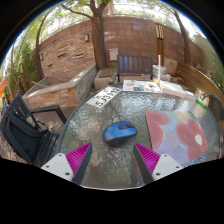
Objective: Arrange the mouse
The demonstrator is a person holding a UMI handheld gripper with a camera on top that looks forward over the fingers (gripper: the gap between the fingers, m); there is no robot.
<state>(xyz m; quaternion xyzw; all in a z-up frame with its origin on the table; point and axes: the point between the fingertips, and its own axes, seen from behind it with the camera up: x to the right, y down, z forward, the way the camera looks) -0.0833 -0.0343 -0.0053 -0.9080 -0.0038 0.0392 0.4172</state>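
Observation:
A blue computer mouse (120,132) lies on a round glass table (100,160), just left of a colourful mouse mat (179,135). My gripper (113,156) is open and empty. Its pink pads (80,156) stand wide apart just short of the mouse, which lies a little ahead of the fingertips and in line with the gap between them. The fingers do not touch the mouse.
A dark chair (25,128) stands at the table's left. A white printed sheet (103,97) and a white tray (141,86) lie at the far side of the table. Brick walls (70,55), a tree trunk (99,30) and a bench (135,67) lie beyond.

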